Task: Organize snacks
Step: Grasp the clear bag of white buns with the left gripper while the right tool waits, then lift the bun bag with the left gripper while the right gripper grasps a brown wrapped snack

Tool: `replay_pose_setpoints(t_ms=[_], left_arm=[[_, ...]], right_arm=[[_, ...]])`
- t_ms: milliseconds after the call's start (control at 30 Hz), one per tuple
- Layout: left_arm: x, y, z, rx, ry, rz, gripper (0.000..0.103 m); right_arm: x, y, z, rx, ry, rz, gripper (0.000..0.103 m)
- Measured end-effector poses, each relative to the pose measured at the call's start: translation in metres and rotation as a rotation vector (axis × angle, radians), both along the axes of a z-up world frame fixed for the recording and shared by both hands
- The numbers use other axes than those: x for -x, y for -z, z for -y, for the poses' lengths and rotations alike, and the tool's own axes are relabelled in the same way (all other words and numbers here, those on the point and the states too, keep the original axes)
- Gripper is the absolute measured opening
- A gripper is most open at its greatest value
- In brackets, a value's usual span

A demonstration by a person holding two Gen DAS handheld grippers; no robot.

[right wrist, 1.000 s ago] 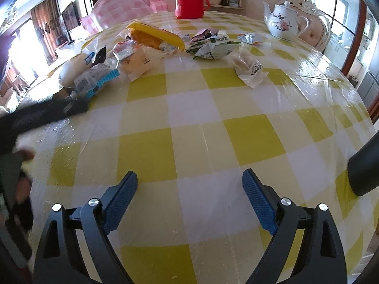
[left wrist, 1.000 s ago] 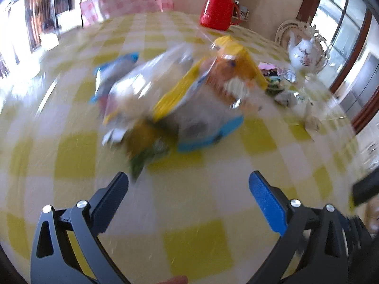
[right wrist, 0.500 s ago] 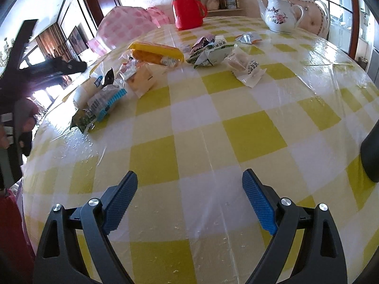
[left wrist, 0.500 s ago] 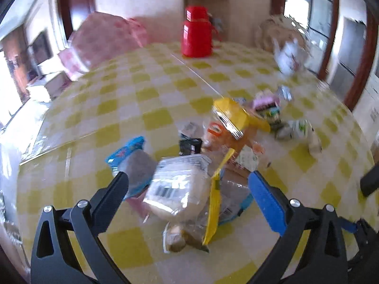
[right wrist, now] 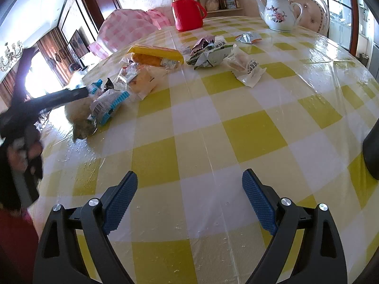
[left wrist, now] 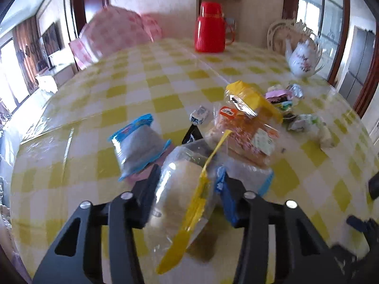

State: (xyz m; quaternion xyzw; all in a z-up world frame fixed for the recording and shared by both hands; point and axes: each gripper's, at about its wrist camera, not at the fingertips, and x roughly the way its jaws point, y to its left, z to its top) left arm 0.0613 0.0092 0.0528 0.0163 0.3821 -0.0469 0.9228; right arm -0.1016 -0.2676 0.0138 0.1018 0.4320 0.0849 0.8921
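Observation:
A pale bread bun in a clear packet with a yellow strip (left wrist: 182, 198) sits between the pads of my left gripper (left wrist: 188, 177), whose jaws are closing and press on the packet's sides. Just behind it lie a blue-edged packet (left wrist: 139, 146) and a yellow-topped cake packet (left wrist: 246, 120) in a loose heap of snacks. In the right wrist view the same heap (right wrist: 132, 80) lies at the left of the yellow checked table (right wrist: 253, 132), with the left gripper's finger (right wrist: 71, 94) reaching over the bun. My right gripper (right wrist: 189, 177) is open above bare cloth.
A red flask (left wrist: 209, 30) and a white flowered teapot (left wrist: 303, 59) stand at the table's far side. A pink checked cover (left wrist: 113, 37) sits at the back left. Green-and-white packets (right wrist: 210, 54) and a clear pastry packet (right wrist: 246, 67) lie further right.
My left gripper moved in on the heap and its jaws came from wide open to closed around the bun packet. The right gripper stayed open in about the same place.

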Motion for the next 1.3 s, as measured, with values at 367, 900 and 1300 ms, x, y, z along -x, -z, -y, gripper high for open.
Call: replay_pose_setpoints(t_ms=[367, 900, 1300], left_arm=[[0.062, 0.018, -0.057, 0.094, -0.061, 0.006, 0.073], [0.082, -0.001, -0.124, 0.586, -0.185, 0.109, 0.038], [0.099, 0.020, -0.123, 0.581, -0.231, 0.072, 0.038]], right_arm=[[0.000, 0.000, -0.001, 0.014, 0.001, -0.001, 0.087], [-0.015, -0.006, -0.069, 0.033, -0.173, 0.023, 0.087], [-0.084, -0.006, -0.194, 0.106, -0.303, 0.009, 0.075]])
